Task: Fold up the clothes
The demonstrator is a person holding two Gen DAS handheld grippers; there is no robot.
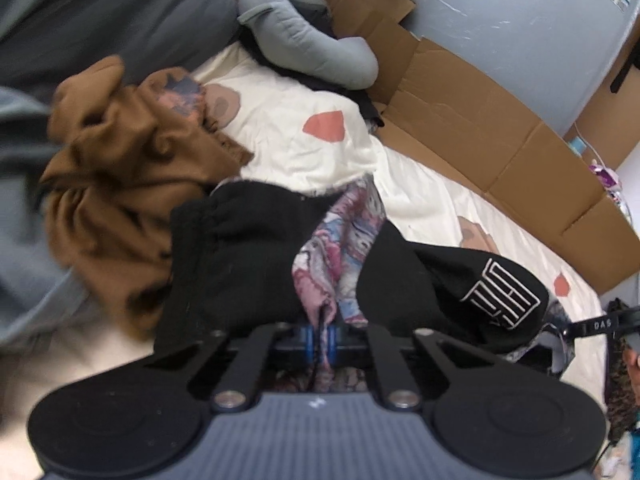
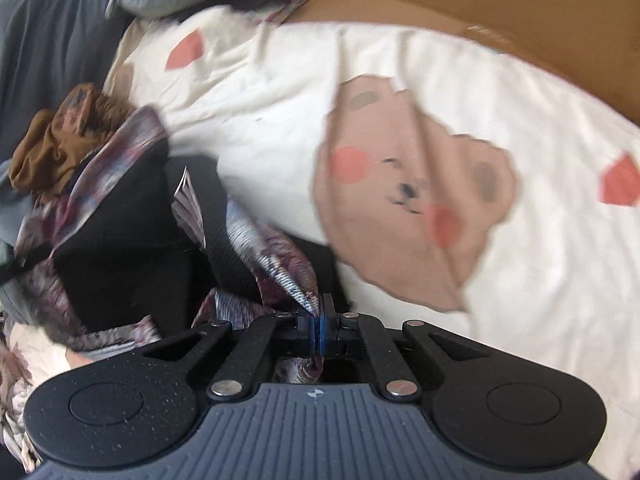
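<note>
Left gripper: jaws are closing down to almost nothing and pinching an edge of the patterned garment, the pink-blue-white printed cloth running up from the blue pads. Right gripper: jaws are fully closed and clamping another edge of the same printed cloth, which is bunching right at the pads.

Outward from the jaws: the patterned garment is lying tangled with a black garment bearing a white embroidered emblem; the two are overlapping, and I cannot tell which layer belongs to which. A brown garment is sitting crumpled just beside them. All are resting on the bed's cream bear-print cover. Flattened cardboard is lining the far side.

Judgement on progress: nothing is lying folded anywhere in view. The two-point pick-up appears to be in hand; separating the cloth, spreading it flat and every fold are remaining, plus the black and brown pieces.
</note>
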